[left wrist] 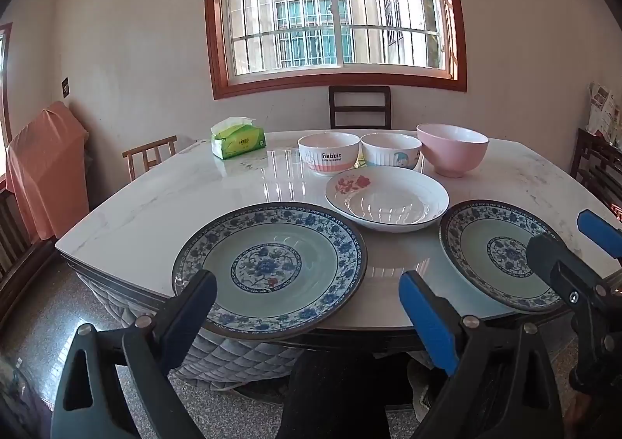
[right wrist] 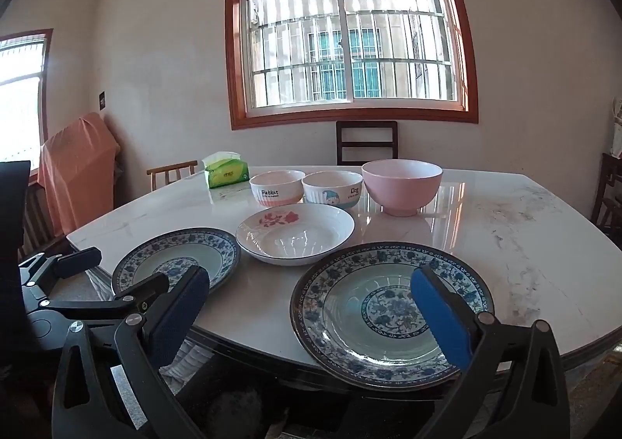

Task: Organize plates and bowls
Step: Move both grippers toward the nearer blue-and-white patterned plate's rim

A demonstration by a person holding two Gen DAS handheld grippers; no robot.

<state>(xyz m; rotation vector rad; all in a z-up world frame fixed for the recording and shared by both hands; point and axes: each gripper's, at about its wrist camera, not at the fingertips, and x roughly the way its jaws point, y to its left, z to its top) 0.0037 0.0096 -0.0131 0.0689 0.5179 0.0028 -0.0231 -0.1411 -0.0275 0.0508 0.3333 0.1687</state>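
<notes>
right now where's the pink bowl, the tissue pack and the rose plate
pink bowl (right wrist: 402,186), right wrist view, outer wall
tissue pack (left wrist: 238,143), left wrist view, green front face
rose plate (right wrist: 287,219), right wrist view, red flower on the inside

Worktop (right wrist: 505,213) bare from 1 to 4 o'clock: wide passage. Bowls (right wrist: 332,186) in touching row at 12, white plate (right wrist: 295,235) just before them, blocking centre. Blue plates (right wrist: 334,303) at 6 and 9, gap between. Tissue box (right wrist: 225,170) at 11, apart.
</notes>
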